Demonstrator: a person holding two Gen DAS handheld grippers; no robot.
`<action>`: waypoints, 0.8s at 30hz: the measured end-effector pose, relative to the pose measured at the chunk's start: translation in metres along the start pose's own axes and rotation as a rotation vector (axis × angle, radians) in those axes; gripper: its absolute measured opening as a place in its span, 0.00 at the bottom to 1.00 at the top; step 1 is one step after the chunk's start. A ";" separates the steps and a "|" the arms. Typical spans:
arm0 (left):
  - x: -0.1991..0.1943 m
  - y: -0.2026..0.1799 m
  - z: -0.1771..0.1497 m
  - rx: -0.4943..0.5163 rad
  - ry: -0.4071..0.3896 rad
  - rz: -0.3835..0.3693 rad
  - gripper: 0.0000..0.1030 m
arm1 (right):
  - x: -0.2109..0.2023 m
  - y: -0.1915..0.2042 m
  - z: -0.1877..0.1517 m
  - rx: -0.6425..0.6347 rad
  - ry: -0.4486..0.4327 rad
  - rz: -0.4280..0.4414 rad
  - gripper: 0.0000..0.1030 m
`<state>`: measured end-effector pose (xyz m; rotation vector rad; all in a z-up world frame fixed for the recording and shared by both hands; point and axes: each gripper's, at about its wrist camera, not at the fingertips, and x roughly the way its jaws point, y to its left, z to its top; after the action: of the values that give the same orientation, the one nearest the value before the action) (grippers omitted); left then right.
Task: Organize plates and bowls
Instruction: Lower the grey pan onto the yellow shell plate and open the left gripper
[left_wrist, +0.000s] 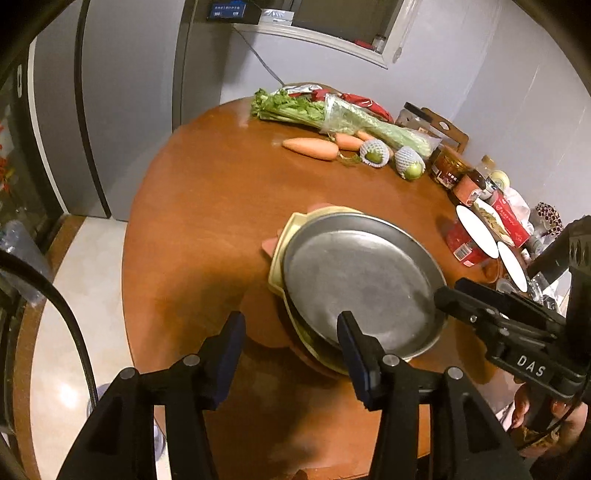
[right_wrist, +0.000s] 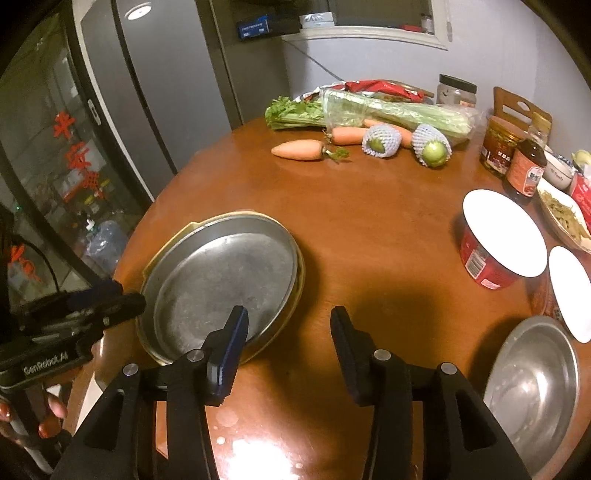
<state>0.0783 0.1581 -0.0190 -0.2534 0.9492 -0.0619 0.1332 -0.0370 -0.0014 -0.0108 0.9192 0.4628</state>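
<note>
I hold the left gripper (left_wrist: 291, 354) at the near edge of the plate stack, its jaws apart and clamped on nothing; one finger (left_wrist: 354, 354) overlaps the near rim of the steel plate (left_wrist: 362, 288) in the left wrist view, the other stands over bare table, and whether the first touches the rim I cannot tell. The right gripper (right_wrist: 286, 350) sits just right of the same stack, jaws also apart and empty, with its left finger (right_wrist: 231, 343) over the plate's near right rim and the other over the wooden table (right_wrist: 369, 229). The steel plate lies flat as the top item, nested on a cream plate (left_wrist: 291, 229) whose edge shows at the far left, with a pink one (left_wrist: 271, 245) showing beneath; stacking like on like keeps the pile low and stable. A steel bowl (right_wrist: 535, 387) rests alone at the near right, well apart from the stack, and I judge it the next candidate for sorting. Two red instant-noodle cups (right_wrist: 495, 243) stand at the right, with carrots (right_wrist: 299, 149), celery (right_wrist: 369, 110) and jars (right_wrist: 502, 147) along the far side, away from the work area. Both grippers flank the stack, so I judge the plate is set down and released.
</note>
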 end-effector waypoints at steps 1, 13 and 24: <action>0.002 0.000 0.000 -0.006 0.007 0.008 0.50 | -0.001 0.000 0.000 0.002 0.002 0.003 0.48; 0.015 0.005 0.003 -0.096 0.054 -0.022 0.52 | 0.022 0.006 0.003 0.006 0.062 0.027 0.49; 0.007 0.005 -0.004 -0.125 0.059 -0.015 0.52 | 0.034 0.007 0.004 -0.007 0.091 0.040 0.49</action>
<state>0.0790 0.1614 -0.0277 -0.3759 1.0111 -0.0242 0.1509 -0.0171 -0.0239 -0.0203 1.0086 0.5063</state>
